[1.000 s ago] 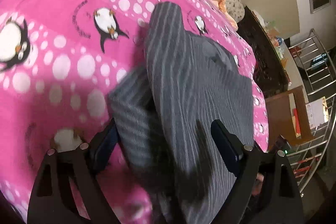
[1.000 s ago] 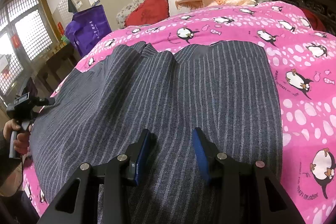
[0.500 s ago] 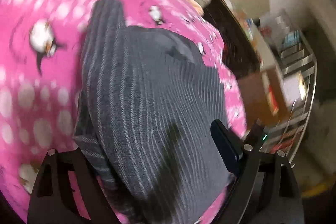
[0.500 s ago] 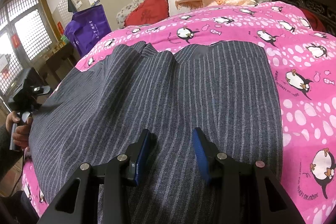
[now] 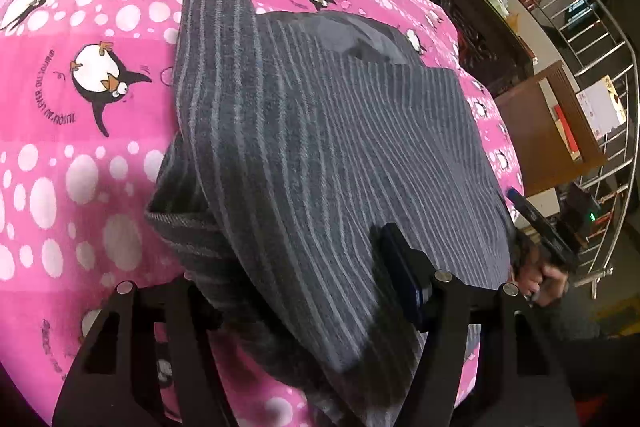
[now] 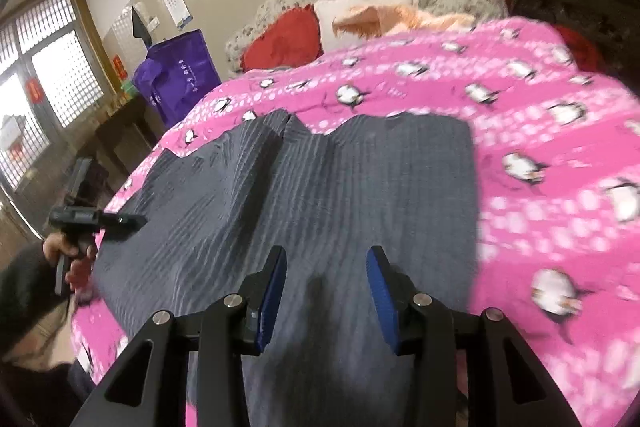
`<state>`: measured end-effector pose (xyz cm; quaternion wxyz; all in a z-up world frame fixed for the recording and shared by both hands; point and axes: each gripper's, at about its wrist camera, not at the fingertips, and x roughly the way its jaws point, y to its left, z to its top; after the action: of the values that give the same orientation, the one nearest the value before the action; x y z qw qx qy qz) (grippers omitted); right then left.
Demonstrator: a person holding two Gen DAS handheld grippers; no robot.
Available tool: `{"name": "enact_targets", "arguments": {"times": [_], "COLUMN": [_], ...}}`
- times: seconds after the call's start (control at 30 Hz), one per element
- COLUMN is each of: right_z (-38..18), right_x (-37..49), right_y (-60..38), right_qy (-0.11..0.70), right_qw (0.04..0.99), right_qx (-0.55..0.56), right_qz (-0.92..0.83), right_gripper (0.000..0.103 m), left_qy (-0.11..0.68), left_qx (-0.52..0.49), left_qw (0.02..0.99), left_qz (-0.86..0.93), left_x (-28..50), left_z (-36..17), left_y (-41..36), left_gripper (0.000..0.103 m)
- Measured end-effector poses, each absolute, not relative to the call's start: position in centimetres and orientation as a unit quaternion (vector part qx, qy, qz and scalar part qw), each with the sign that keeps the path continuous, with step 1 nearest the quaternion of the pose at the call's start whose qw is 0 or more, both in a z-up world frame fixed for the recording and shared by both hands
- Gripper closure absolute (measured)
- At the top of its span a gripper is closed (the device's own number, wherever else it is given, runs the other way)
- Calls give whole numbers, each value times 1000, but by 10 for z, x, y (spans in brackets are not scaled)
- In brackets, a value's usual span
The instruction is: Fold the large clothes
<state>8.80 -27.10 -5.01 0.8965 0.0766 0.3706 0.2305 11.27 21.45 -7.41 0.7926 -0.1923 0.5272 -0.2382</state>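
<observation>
— Left gripper (image 5: 304,291) is doing what?
— Gaping wide, grey pinstriped garment (image 5: 320,147) bunching between its fingers.
— Right gripper (image 6: 326,291)?
— Hovering partly open above that garment, which is lying on the pink penguin blanket (image 6: 540,155).

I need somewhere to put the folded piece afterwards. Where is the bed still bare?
Bare pink penguin quilt lies right of the grey striped garment, and between its far edge and the pillows. The near left side is crowded: garment, left gripper.
</observation>
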Motion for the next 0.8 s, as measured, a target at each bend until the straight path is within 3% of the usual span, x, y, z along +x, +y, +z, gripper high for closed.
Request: {"name": "enact_targets", "arguments": {"times": [0.2, 0.47, 0.6, 0.67, 0.8], "right_z": [-44, -69, -65, -56, -40], "right_x": [52, 53, 54, 55, 61], "right_y": [-312, -353, -353, -344, -322], "right_qy": [373, 435, 428, 421, 405], "right_qw": [906, 893, 896, 899, 910], "right_qx": [73, 86, 95, 83, 46], "right_qz": [185, 79, 78, 84, 80], "right_gripper": [63, 63, 63, 63, 62], "left_qy": [512, 500, 507, 512, 525], "left_qx": [-183, -80, -75, -99, -133], "left_qw": [809, 845, 844, 837, 807], "left_qz": [-222, -171, -158, -166, -236], "left_x": [107, 104, 103, 104, 100], "left_z": [-74, -67, -56, -44, -10], "left_y": [212, 179, 170, 168, 150], "left_gripper": [38, 38, 82, 88, 88]}}
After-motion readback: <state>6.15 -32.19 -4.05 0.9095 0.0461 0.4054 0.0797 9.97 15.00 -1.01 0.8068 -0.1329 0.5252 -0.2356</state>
